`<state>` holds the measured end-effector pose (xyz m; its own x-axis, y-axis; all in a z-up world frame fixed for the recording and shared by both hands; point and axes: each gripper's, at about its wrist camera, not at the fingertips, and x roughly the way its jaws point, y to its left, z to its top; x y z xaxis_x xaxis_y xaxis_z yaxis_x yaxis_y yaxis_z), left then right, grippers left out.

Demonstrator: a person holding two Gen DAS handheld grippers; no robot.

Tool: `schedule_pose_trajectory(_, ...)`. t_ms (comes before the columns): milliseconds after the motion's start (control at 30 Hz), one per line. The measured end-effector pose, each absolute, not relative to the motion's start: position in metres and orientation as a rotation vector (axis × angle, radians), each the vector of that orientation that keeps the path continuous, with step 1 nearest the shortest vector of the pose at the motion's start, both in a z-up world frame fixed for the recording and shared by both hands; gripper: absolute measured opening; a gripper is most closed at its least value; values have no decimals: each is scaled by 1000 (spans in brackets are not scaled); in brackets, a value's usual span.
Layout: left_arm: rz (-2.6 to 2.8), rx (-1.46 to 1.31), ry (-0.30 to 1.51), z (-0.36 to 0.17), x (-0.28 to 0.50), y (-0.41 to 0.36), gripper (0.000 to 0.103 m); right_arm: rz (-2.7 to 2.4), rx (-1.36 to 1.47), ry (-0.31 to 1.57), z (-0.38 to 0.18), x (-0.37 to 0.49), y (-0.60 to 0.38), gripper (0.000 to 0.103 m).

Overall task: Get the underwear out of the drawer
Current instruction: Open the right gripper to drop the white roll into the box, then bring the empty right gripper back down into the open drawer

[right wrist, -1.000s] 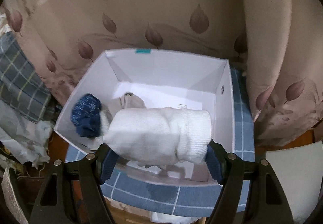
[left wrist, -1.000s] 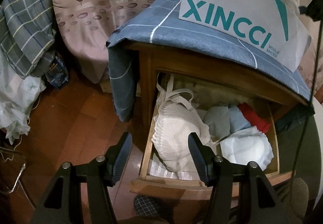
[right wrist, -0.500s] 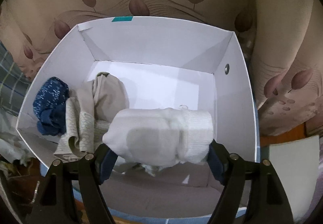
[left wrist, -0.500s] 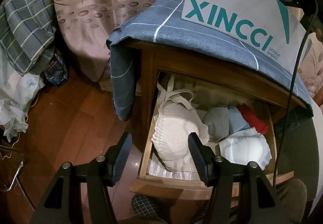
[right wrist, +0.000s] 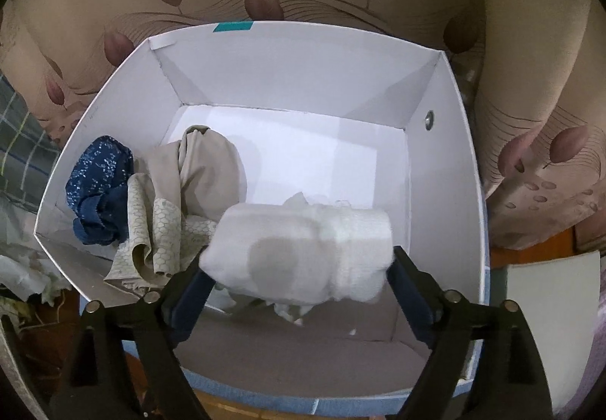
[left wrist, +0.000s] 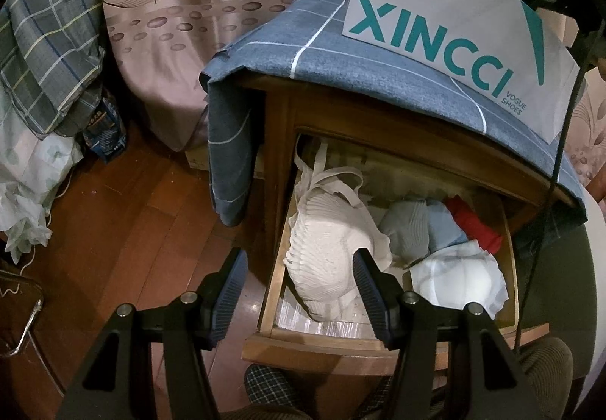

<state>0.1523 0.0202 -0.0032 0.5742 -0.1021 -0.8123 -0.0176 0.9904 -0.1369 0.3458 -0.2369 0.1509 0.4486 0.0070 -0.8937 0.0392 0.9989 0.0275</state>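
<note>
The wooden drawer (left wrist: 325, 342) stands open below the nightstand top. In it lie a white bra (left wrist: 325, 253), grey (left wrist: 407, 232), light blue (left wrist: 445, 230) and red (left wrist: 471, 225) folded pieces and a white piece (left wrist: 460, 278). My left gripper (left wrist: 299, 293) is open and empty above the drawer's left front corner. My right gripper (right wrist: 299, 274) is shut on a rolled white underwear (right wrist: 299, 251), held low inside the white shoe box (right wrist: 443, 170). In the box lie a dark blue piece (right wrist: 98, 189) and beige pieces (right wrist: 197, 174).
The XINCCI shoe box (left wrist: 435, 14) sits on a blue checked cloth (left wrist: 314, 52) over the nightstand. A patterned bedsheet (left wrist: 189, 22) hangs behind. Plaid fabric (left wrist: 41, 41) and white fabric (left wrist: 26, 192) pile at the left on the wooden floor (left wrist: 125, 230).
My right gripper has moved forward and down into the white box with the rolled white underwear. The left gripper has barely moved.
</note>
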Motion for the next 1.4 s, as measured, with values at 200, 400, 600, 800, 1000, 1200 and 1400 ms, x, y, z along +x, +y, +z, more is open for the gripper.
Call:
schedule_pose_trajectory(200,-50,-141,959,-3,152,21,59,-12,63,1095,163,338,-242,94)
schedule_pose_trajectory(400,-51,-138,962,-3,152,21,60,34,46,1096,173,322,-238,95)
schedule_pose_trajectory(600,-49,-156,961,-4,153,22,60,105,60,1097,187,285,-234,94)
schedule_pose_trajectory(800,-46,-157,962,-4,152,23,60,151,16,1171,182,227,-232,95)
schedule_pose_trajectory(1000,-47,-159,963,-2,152,24,60,180,26,1325,133,183,-240,97)
schedule_pose_trajectory(1200,-45,-162,969,-3,152,24,60,176,26,1496,50,173,-238,98)
schedule_pose_trajectory(1400,-45,-166,972,-3,152,26,60,183,20,1612,-21,182,-228,101)
